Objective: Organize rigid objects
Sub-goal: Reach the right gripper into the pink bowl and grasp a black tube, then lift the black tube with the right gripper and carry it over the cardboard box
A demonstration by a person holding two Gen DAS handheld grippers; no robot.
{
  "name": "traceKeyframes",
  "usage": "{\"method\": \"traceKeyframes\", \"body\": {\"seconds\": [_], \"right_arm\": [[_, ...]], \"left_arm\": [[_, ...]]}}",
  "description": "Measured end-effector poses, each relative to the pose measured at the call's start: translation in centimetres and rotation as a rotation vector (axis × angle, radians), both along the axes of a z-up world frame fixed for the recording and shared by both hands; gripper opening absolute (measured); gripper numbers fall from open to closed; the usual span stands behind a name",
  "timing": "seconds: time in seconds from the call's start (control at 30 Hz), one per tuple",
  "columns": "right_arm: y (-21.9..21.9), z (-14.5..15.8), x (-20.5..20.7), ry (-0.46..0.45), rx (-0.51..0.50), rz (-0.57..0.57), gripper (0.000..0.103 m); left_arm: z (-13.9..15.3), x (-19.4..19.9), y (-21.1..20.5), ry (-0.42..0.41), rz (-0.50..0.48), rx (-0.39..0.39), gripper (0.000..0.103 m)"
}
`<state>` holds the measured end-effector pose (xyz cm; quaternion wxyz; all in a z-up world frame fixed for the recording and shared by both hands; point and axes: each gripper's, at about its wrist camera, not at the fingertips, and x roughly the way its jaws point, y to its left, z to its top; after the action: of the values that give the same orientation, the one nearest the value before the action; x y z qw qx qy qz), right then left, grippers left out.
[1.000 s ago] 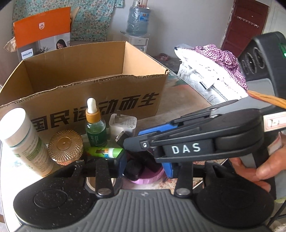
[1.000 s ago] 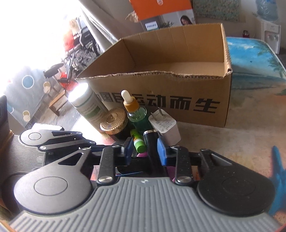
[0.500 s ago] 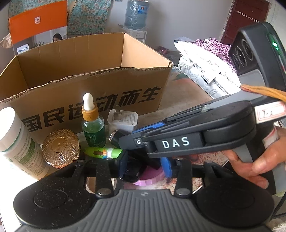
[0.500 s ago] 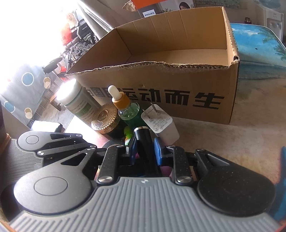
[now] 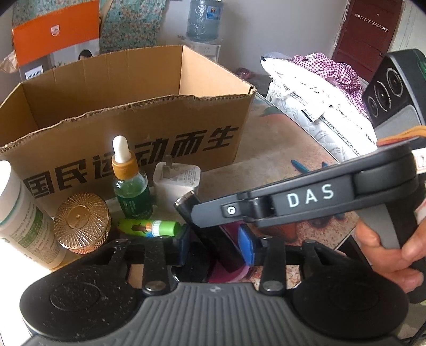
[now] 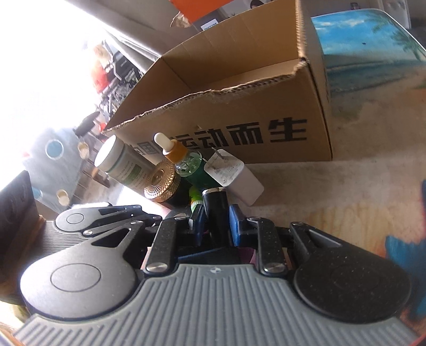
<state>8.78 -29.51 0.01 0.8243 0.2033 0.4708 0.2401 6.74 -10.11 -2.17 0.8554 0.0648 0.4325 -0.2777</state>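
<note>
Black tube (image 6: 215, 210): a dark stick with a silver rim at its far end, tilted up and away, just near of the row of small things in front of the box.
Right claw (image 6: 216, 221): nearly closed, blue pads pressing both sides of the black tube; its jaws have just been closing.
Hand (image 5: 394, 255): wrapped round the right claw's grey handle at the right edge of the left-wrist view.
Left claw (image 5: 214, 244): jaws narrow and just closing further; the tube's near end lies between its blue pads, but I cannot tell whether they press on it.
Pink dish (image 5: 231, 274): round, partly hidden under the left claw, with a dark round thing beside it that I cannot make out.
Green tube (image 5: 149, 227): lying on its side, just left of the black tube.
Charger plug (image 5: 177, 178): white, prongs up, just beyond the black tube's far end.
Dropper bottle (image 5: 130, 191): green glass, gold collar, white bulb, upright, left of the plug.
Gold jar (image 5: 82, 222): ribbed round lid, left of the dropper bottle.
White bottle (image 5: 24, 221): tall, green label, at the far left.
Cardboard box (image 5: 159, 138): open-topped, torn rim, black print on its near wall, right behind the row.
Table (image 5: 279, 143): patterned top carrying everything.
Bedding (image 5: 314, 93): white and checked bundle, far right.
Water jug (image 5: 203, 21): blue, against the far wall.
</note>
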Motion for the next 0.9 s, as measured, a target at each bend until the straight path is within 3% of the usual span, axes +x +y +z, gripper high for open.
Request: {"method": "traceKeyframes", "body": {"seconds": [0.13,0.63,0.67,0.73,0.83,0.9], "right_arm": [[-0.5,0.0,-0.6,-0.005,0.013,-0.025,0.019],[-0.8,2.7,-3.4,-0.130,0.001,-0.104,0.019],[-0.6,3.0,-3.5,-0.142,-0.006,-0.103,0.019],[-0.2,3.7,-3.9,-0.161,-0.003,-0.094,0.012],[0.5,4.9,-4.3,-0.179,0.031,-0.072,0.009],[1.5,5.7,-4.5,-0.215,-0.004,-0.055,0.009]], "left_arm": [[0.1,-0.5,-0.3,-0.042,0.009,0.011,0.026],[2.7,-2.7,-0.3,-0.162,0.010,-0.024,0.018],[2.9,-2.9,-0.2,-0.165,0.007,-0.035,0.012],[3.4,-2.9,0.2,-0.143,-0.008,-0.072,0.008],[4.1,-3.5,0.2,-0.165,-0.020,-0.089,0.008],[4.4,-3.8,0.3,-0.192,-0.024,-0.088,0.008]]}}
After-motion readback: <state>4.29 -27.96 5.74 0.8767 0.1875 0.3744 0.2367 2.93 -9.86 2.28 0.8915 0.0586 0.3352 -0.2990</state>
